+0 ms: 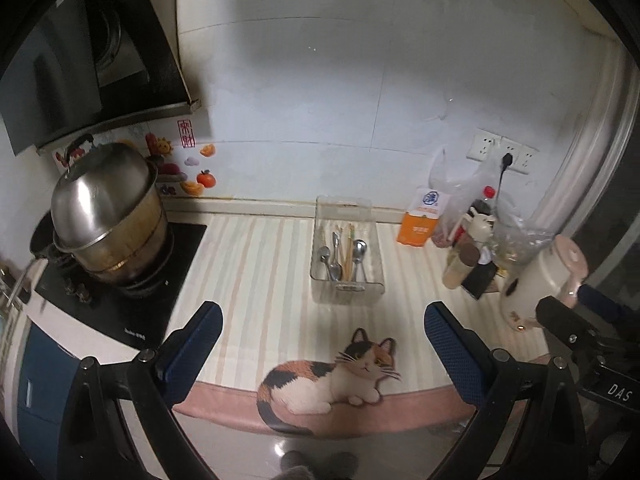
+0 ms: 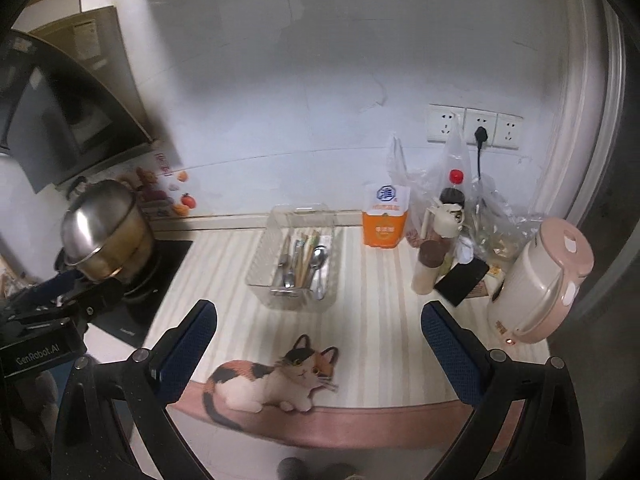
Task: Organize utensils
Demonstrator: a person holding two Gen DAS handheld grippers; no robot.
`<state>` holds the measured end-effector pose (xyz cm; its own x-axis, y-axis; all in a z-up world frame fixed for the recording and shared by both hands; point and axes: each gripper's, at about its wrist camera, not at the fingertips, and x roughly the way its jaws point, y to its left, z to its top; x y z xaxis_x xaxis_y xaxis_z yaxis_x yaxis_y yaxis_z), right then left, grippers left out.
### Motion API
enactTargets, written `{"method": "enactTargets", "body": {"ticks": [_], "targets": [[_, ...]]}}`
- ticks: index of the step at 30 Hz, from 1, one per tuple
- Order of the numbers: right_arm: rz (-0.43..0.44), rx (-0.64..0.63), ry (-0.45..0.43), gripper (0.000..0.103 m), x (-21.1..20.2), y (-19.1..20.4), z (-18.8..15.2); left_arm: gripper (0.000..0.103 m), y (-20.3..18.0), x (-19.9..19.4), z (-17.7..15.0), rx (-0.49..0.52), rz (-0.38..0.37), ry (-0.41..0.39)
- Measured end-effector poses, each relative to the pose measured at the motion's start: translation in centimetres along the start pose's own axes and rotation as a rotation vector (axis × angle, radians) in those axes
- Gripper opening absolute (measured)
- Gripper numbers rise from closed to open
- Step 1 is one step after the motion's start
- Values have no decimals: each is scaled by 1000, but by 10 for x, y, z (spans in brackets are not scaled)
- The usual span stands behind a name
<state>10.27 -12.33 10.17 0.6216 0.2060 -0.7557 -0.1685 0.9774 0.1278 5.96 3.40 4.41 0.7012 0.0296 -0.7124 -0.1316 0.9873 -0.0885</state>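
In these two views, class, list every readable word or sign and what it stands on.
"GenRobot.AI": body of the left gripper.
"DAS": body of the right gripper.
Red seal sticker, orange carton, cooktop print: too blurred to read.

Home kitchen, seemingly: range hood, pot on cooktop

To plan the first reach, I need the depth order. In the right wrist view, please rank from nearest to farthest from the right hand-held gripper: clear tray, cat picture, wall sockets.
1. Cat picture, on the mat's front edge.
2. Clear tray, mid-counter, holding utensils.
3. Wall sockets, back wall, to the right.
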Motion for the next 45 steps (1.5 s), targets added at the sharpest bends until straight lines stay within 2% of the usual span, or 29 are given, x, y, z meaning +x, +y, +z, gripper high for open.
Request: {"method": "enactTargets", "body": {"ticks": [3,13,45], "targets": [[10,-4,-7,103,-11,7,-1,103,4,-9,-2,-6,-22,-5],[18,-15,-5,103,-16,26,1,103,6,-18,-5,11,-26,-13],[14,-28,5,103,-10,37,7,103,14,-15,0,-11,-37,-17]]}}
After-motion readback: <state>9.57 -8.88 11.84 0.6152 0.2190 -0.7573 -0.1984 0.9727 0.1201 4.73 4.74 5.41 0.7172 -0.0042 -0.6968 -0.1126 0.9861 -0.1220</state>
